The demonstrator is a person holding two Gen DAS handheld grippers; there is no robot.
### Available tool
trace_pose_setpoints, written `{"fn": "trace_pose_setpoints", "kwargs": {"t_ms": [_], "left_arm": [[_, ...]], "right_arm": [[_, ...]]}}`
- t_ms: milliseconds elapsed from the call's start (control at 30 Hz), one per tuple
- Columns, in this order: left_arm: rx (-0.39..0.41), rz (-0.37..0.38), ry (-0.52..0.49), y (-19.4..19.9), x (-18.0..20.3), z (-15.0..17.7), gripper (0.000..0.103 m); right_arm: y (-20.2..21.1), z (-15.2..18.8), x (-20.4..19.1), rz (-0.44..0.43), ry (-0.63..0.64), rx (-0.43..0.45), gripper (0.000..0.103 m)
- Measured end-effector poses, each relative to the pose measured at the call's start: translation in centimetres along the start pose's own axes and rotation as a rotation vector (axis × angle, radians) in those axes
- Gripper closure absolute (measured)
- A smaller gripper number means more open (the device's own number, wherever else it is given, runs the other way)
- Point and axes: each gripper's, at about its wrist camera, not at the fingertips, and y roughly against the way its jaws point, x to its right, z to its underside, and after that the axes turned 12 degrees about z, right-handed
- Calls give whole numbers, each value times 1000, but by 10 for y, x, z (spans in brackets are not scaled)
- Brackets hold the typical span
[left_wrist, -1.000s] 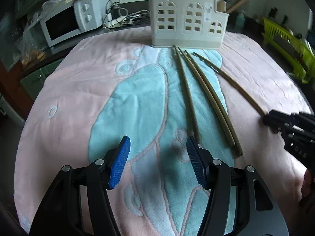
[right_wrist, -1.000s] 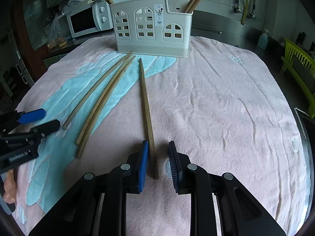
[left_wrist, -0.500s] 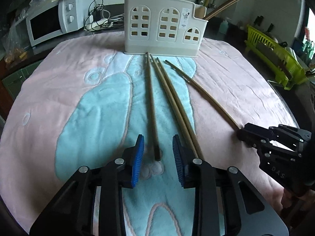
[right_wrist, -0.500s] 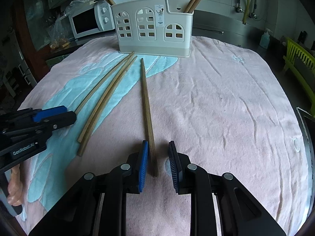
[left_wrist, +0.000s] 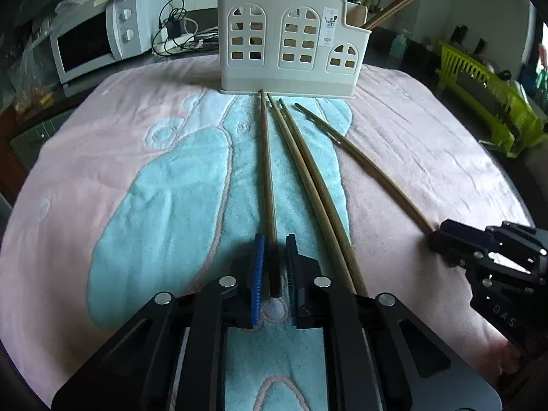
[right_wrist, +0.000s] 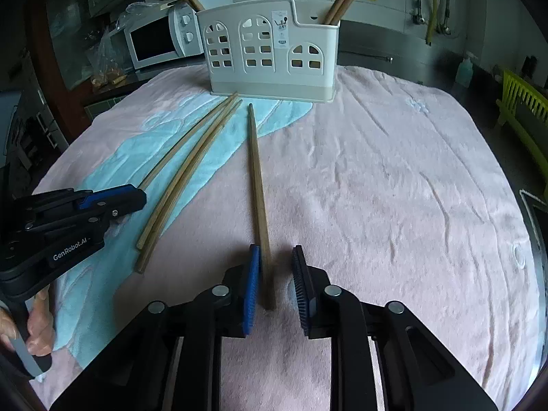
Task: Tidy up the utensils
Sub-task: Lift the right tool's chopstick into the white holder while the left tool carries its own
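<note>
Left wrist view: left tongs (left_wrist: 274, 267) nearly closed around chopstick (left_wrist: 267, 171), tip toward holder (left_wrist: 291, 44); right tongs (right_wrist: 275, 281) open.

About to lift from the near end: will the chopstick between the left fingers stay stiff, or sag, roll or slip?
The chopstick looks like thin straight wood, so probably stiff and light. Held by the left gripper at its very end, it may droop or pivot. On the soft towel it should hardly roll; its far tip lies near the holder and could catch there.
</note>
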Motion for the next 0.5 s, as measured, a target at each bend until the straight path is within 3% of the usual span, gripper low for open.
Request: {"fn": "trace_pose_setpoints", "kwargs": {"t_ms": [167, 500], "left_arm": [[14, -1, 7, 11, -2, -3, 98], [167, -10, -61, 65, 2, -20, 98]], "right_arm": [[0, -1, 4, -8, -8, 5, 96], [40, -11, 16, -54, -49, 129, 96]]}}
